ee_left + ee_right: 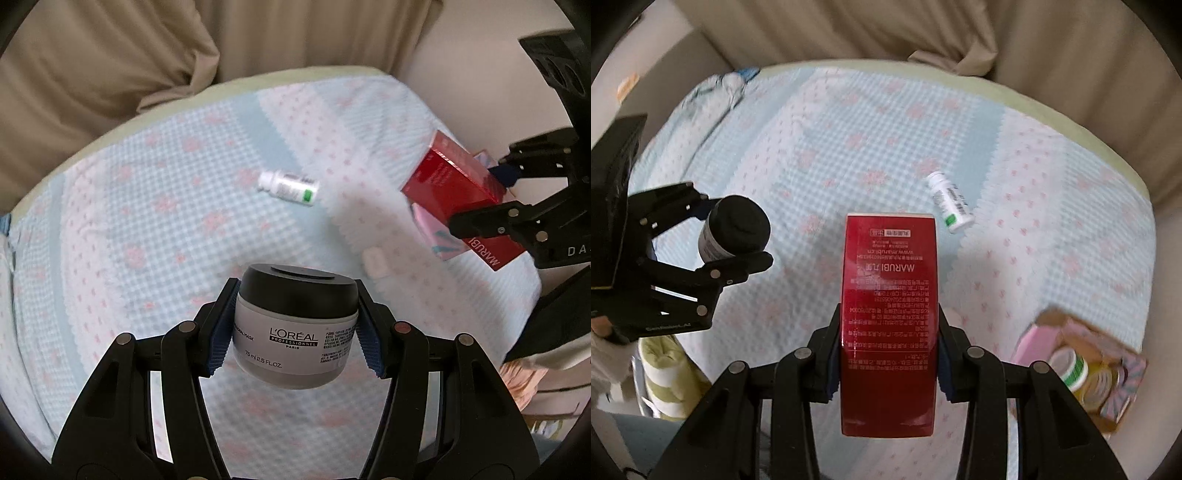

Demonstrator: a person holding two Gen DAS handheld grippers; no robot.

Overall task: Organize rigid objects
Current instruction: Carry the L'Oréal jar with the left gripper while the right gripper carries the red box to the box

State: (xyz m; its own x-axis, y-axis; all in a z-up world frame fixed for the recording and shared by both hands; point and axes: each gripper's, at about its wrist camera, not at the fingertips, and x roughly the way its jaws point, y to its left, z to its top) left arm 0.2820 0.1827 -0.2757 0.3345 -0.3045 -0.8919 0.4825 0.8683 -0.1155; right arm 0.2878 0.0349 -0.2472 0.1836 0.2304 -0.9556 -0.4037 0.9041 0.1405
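Observation:
My left gripper is shut on a grey L'Oréal jar with a black lid, held above the cloth; it also shows in the right wrist view. My right gripper is shut on a tall red Marubi box, held above the cloth; the box also shows in the left wrist view. A small white bottle with a green label lies on its side on the cloth, also in the right wrist view.
A blue-and-pink patterned cloth covers the table. A pink open box with tape rolls sits at the right edge, also seen under the red box. A small white block lies on the cloth. Beige curtains hang behind.

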